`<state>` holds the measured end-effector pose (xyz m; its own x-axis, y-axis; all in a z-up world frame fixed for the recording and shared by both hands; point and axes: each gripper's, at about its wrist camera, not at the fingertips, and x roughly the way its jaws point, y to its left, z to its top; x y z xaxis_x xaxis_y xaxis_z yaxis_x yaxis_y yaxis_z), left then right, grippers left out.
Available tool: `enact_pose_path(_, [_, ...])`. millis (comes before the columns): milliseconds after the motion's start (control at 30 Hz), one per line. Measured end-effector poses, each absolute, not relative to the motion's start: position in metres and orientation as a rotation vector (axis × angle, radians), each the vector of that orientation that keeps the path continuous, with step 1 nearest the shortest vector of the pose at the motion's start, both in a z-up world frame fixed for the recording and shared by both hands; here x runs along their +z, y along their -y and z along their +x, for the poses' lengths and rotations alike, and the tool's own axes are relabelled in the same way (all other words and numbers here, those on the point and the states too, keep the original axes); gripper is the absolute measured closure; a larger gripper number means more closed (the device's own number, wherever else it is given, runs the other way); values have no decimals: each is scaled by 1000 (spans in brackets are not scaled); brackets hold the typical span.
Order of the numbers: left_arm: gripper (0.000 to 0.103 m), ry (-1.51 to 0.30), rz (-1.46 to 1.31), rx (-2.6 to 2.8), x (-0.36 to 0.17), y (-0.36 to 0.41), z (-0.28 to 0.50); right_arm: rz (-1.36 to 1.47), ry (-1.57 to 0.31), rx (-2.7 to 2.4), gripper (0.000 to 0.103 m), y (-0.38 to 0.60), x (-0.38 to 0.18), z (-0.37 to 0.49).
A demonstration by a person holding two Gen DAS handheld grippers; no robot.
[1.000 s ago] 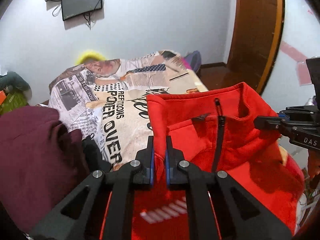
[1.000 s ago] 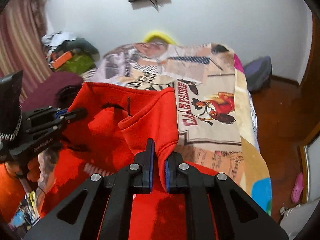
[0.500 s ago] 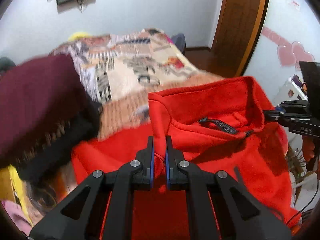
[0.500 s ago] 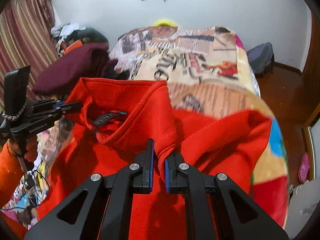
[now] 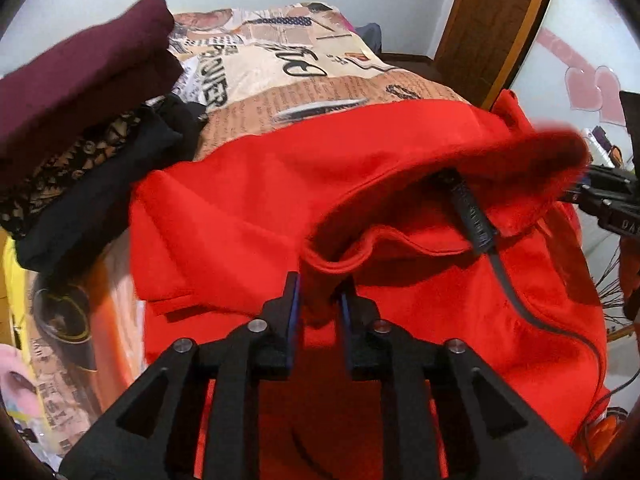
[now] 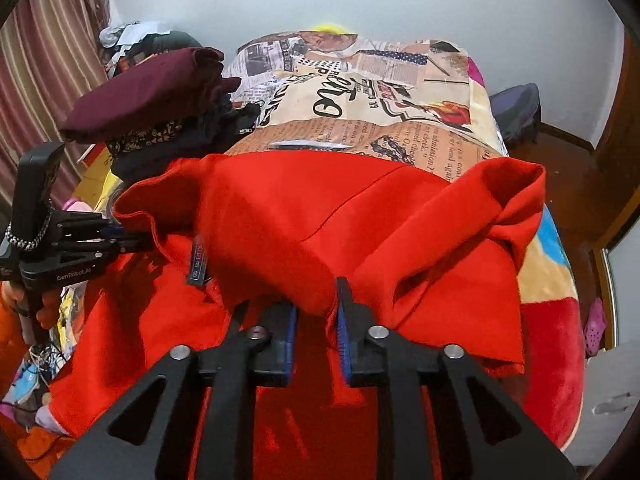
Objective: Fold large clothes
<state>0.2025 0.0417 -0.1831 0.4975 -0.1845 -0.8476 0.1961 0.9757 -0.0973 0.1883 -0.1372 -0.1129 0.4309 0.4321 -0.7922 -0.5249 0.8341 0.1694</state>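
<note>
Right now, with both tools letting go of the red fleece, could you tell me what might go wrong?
1. The red fleece lies bunched, its right sleeve doubled over, so creases could set.
2. Fabric sits between the opening jaws of the left tool and right tool; pulling back may drag it.

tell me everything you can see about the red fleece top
The red fleece top looks soft and fuzzy, with a dark zipper at its stand-up collar. It lies crumpled across the near end of the printed blanket, its upper part flopped forward. Folds of it sit between the opening jaws of the left gripper and right gripper.
</note>
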Motion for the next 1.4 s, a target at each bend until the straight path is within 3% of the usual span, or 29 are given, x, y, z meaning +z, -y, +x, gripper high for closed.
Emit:
enact_pose_path(167, [67,-940,-8,-173,-149,-64,197,-103,-918,596,79,147,-89,184])
enact_pose_path(333, [57,-848,0,-118,-117,-83,206,-62,-797,565,62,156,-54,189])
enact_pose_path(533, [56,-847,-55,-114,-118,-87,246,-69,-748,536,60,138,-44,213])
enact_pose_path(967, [53,-1104,-40,-198,-213,-56,247,-113,-1003,483,57,138,-131,221])
enact_pose_path(1067, [49,-1087,-52,-189,-213,-61,233,-77,-985,476,56,158,-127,207])
enact_pose_path(1200, [48,-1065,-45,-155,-207,-71,216,-51,-984,404,47,180,-122,195])
enact_pose_path(1400, [48,-1033,-23,-69,-189,-95,206,-4,-976,345,47,202,-113,193])
